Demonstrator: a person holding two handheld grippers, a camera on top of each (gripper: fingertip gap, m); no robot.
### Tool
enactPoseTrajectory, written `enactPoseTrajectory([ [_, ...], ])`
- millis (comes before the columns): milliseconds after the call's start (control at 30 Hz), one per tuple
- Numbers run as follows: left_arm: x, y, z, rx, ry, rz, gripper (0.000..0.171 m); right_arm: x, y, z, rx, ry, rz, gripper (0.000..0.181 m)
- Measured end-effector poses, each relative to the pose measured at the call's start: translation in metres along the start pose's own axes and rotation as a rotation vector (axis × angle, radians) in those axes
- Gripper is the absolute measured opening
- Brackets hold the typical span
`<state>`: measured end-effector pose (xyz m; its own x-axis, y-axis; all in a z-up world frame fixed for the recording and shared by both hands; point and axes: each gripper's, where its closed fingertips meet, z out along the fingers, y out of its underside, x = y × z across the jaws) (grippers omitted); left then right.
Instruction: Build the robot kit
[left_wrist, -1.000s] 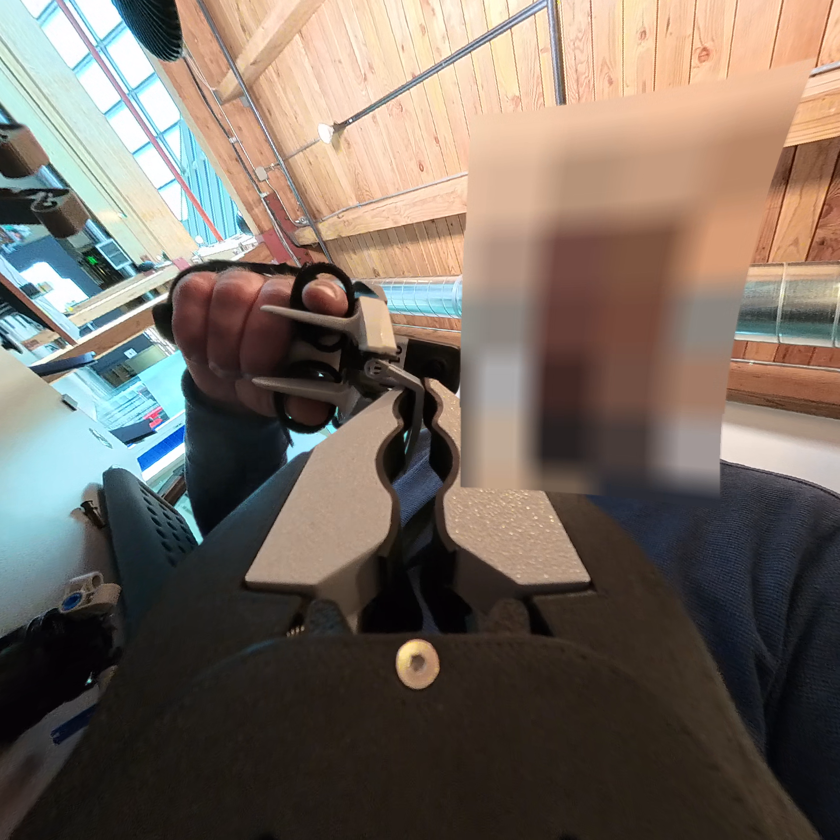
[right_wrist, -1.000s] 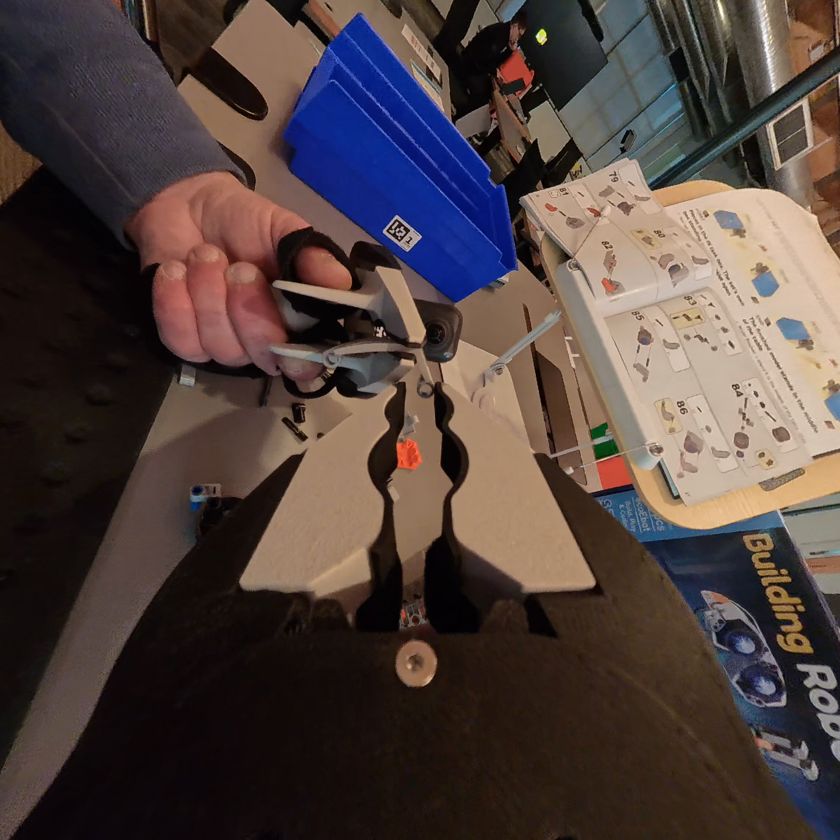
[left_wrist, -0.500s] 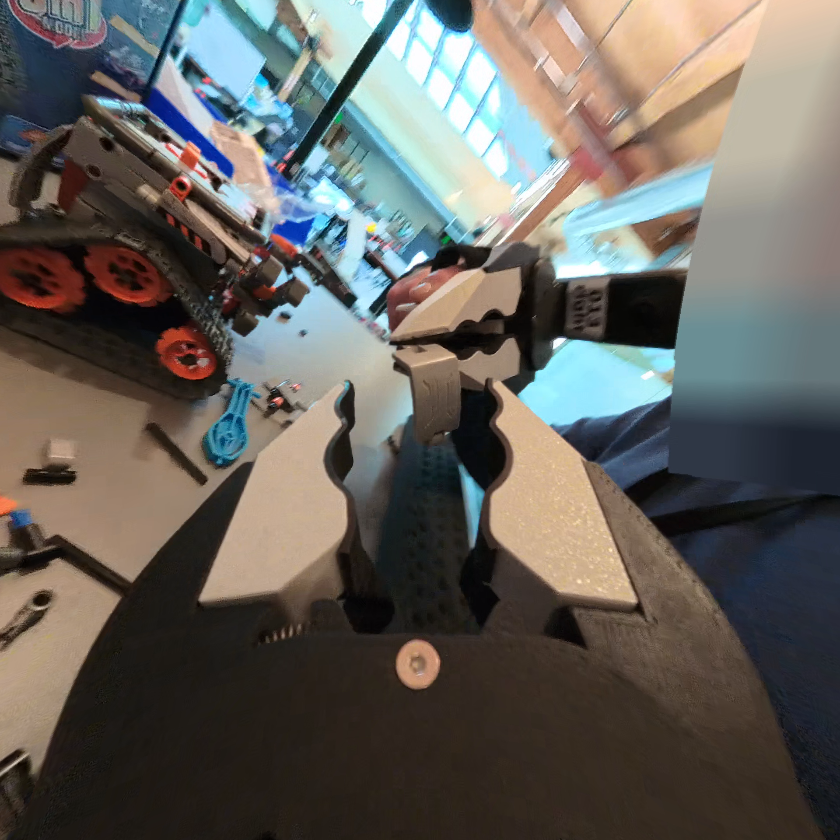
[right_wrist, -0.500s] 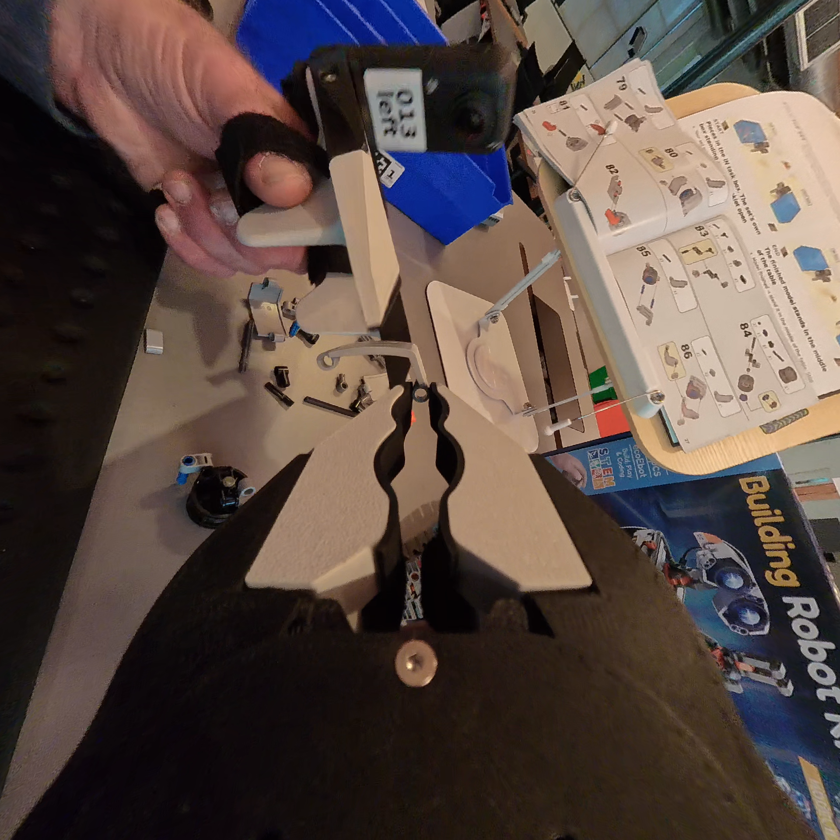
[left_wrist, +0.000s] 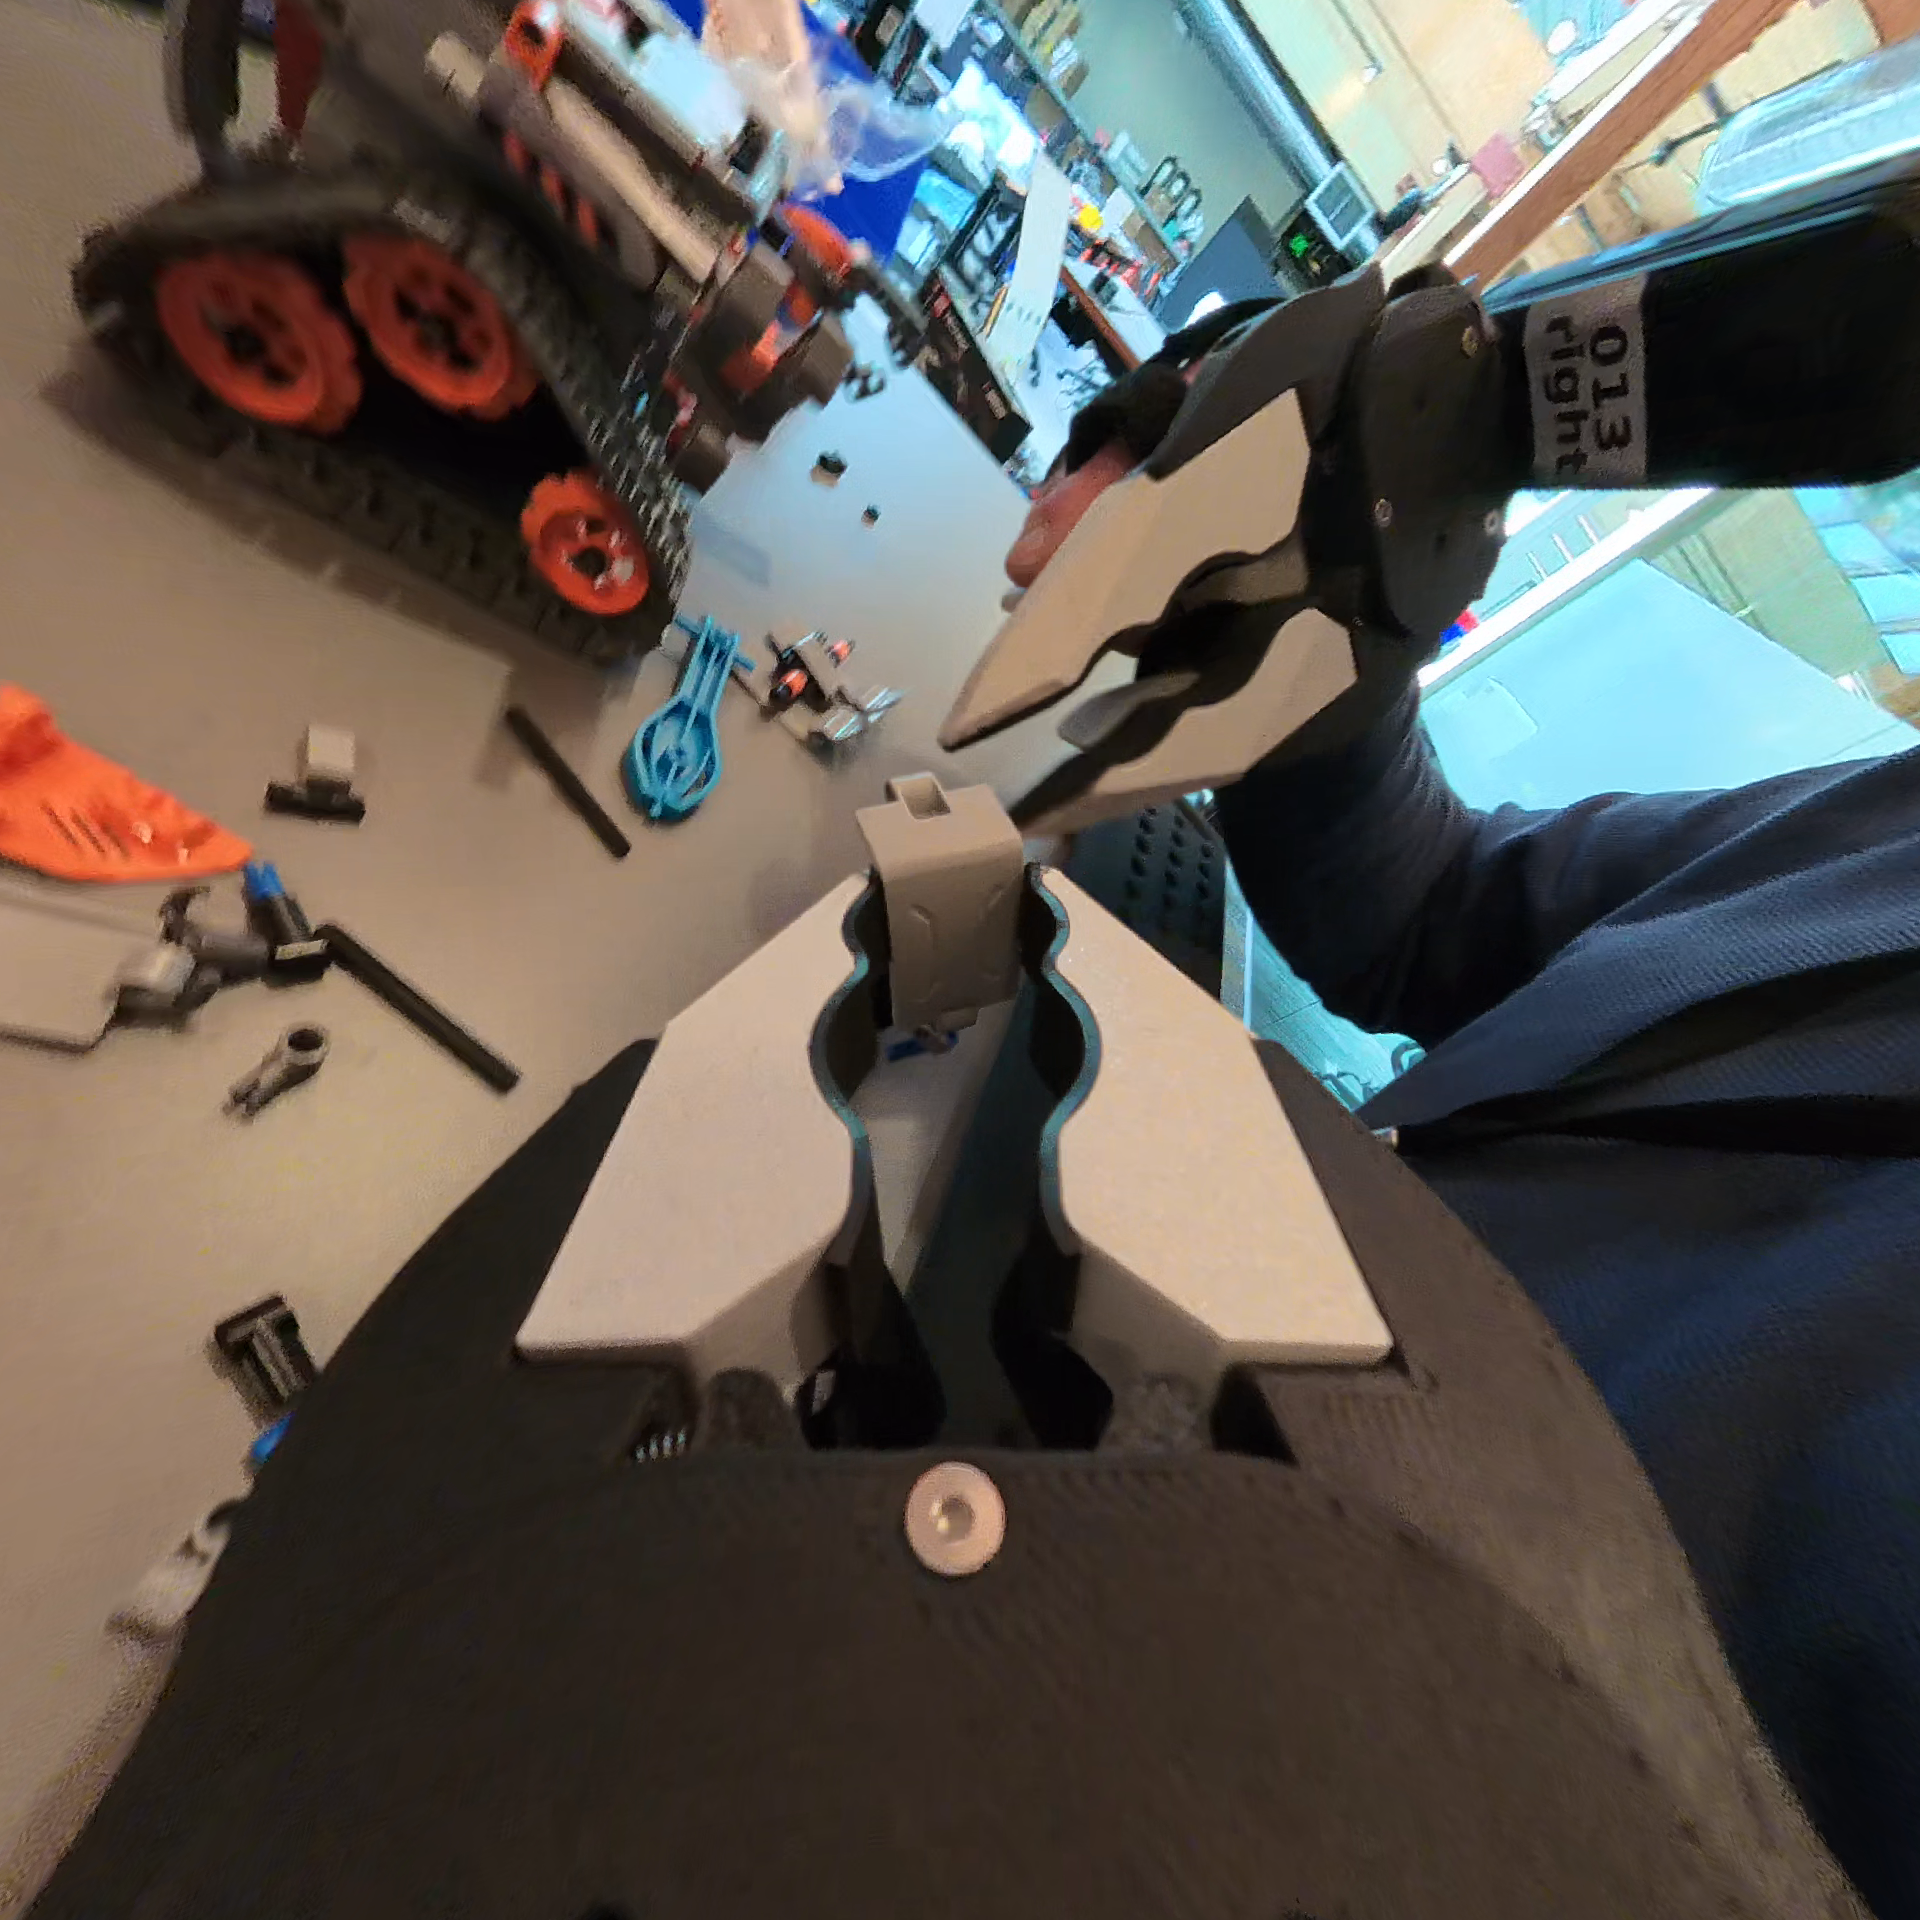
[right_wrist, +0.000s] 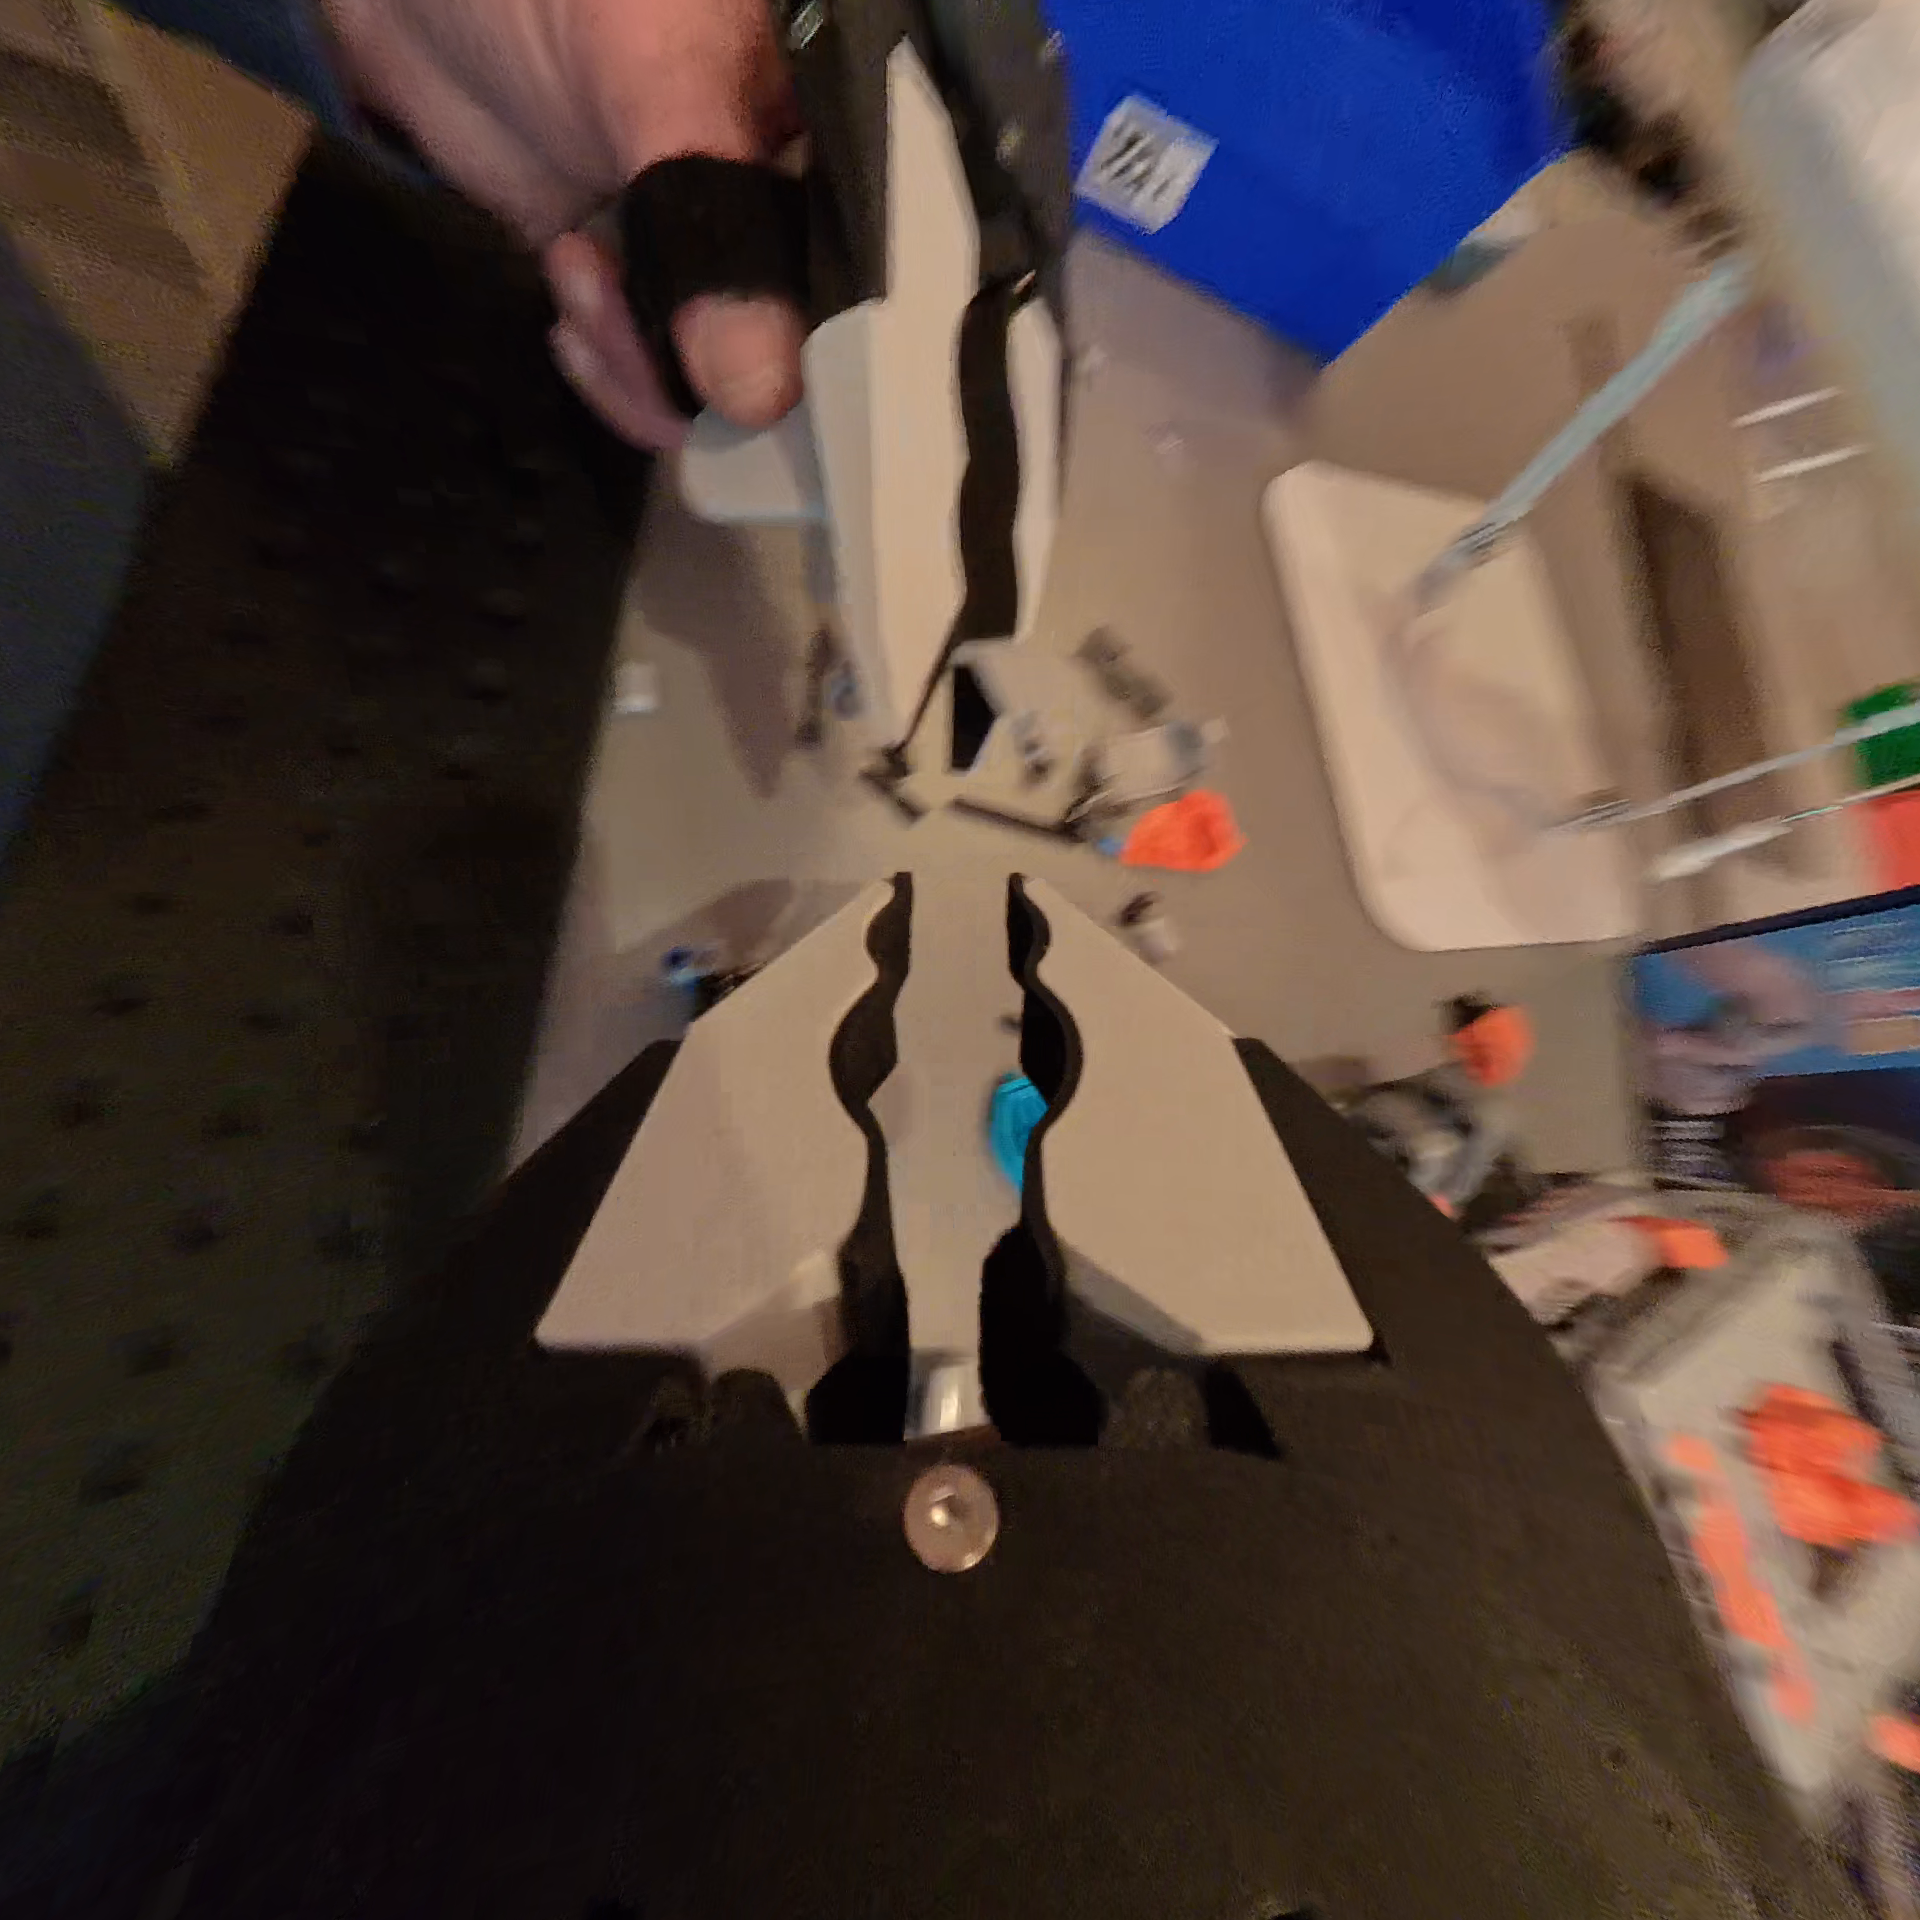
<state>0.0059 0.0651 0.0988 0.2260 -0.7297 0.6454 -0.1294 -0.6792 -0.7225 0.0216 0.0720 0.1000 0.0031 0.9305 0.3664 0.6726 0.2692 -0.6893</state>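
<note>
My left gripper (left_wrist: 951, 894) is shut on a small grey panel piece (left_wrist: 943, 914), gripped between its fingertips above the grey table (left_wrist: 468, 914). My right gripper (left_wrist: 997, 774) reaches in from the right, its tips just beyond the piece's top edge. In the blurred right wrist view my right gripper (right_wrist: 958, 883) is narrowly open with only table showing between the fingers. The left gripper (right_wrist: 956, 665) hangs in from above there, holding the grey piece (right_wrist: 1029, 717). A hand (right_wrist: 644, 208) holds it.
A tracked model vehicle with orange wheels (left_wrist: 395, 343) stands at the back left. Loose parts lie around: a blue tool (left_wrist: 675, 748), an orange piece (left_wrist: 83, 810), black axles (left_wrist: 566, 769). A blue bin (right_wrist: 1299, 156), a white stand base (right_wrist: 1455, 727) and a black mat (right_wrist: 312, 935) show. The tips of both grippers are at nearly the same place.
The left gripper swung from facing the person down toward the table and closed on the grey piece. The right gripper let the piece go, opened slightly and drew back.
</note>
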Motion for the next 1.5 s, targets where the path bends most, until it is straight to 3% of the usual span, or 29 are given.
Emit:
enactPoseTrajectory([
  [100, -0.016, 0.025, 0.003, -0.104, -0.057, -0.039, 0.023, -0.033, 0.019, 0.007, -0.049, -0.158, 0.002, 0.022],
  [367, -0.02, 0.033, 0.01, -0.182, -0.033, -0.083, 0.023, -0.064, 0.037, 0.034, -0.144, -0.242, -0.086, 0.016],
  [533, -0.02, 0.034, 0.01, -0.183, -0.025, -0.095, 0.023, -0.053, 0.039, 0.033, -0.127, -0.206, -0.012, 0.013],
  [700, -0.022, 0.037, 0.012, -0.206, -0.014, -0.122, 0.023, -0.039, 0.049, 0.03, -0.118, -0.106, 0.193, 0.014],
  [800, -0.023, 0.038, 0.013, -0.222, -0.007, -0.136, 0.023, -0.043, 0.055, 0.026, -0.159, -0.116, 0.23, 0.026],
  [867, -0.023, 0.04, 0.015, -0.234, -0.005, -0.132, 0.023, -0.043, 0.043, 0.022, -0.117, -0.126, 0.171, 0.023],
  [1133, -0.021, 0.038, 0.013, -0.22, 0.005, -0.131, 0.023, -0.049, 0.038, 0.032, -0.221, -0.241, -0.173, 0.023],
  [1500, -0.025, 0.034, -0.009, -0.179, -0.006, -0.135, 0.023, -0.048, 0.046, 0.043, -0.33, -0.448, -0.214, 0.01],
])
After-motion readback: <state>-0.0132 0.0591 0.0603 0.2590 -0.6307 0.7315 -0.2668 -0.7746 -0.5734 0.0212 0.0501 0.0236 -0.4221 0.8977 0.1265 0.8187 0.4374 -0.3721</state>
